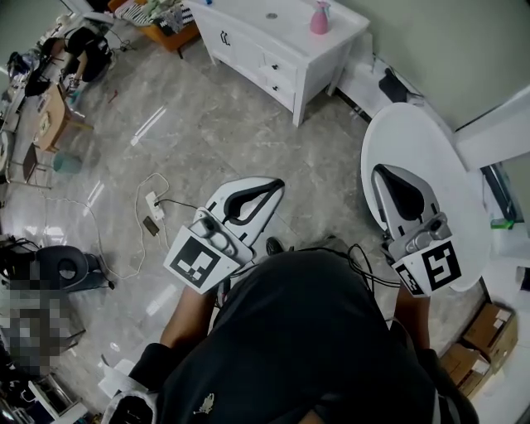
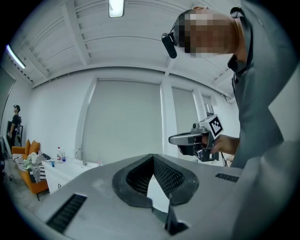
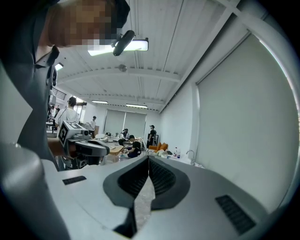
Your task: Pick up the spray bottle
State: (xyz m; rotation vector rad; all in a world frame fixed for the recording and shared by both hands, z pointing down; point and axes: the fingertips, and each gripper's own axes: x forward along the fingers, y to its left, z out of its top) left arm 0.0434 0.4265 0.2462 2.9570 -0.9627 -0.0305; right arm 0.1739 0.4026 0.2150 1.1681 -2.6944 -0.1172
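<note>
Left gripper (image 1: pixel 279 183): your jaws are pressed together at the tips with nothing between them. It's held over the grey floor (image 1: pixel 207 124).
Right gripper (image 1: pixel 378 169): your jaws are pressed together and empty. It's above the round white table (image 1: pixel 414 137).
Spray bottle (image 1: pixel 320 16): pink, upright on the white cabinet (image 1: pixel 281 33) near its right end, well apart from both your grippers.

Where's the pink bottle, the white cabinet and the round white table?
pink bottle (image 1: pixel 320 20): head view, on its body.
white cabinet (image 1: pixel 290 35): head view, a bare part of its top.
round white table (image 1: pixel 414 137): head view, bare tabletop.
</note>
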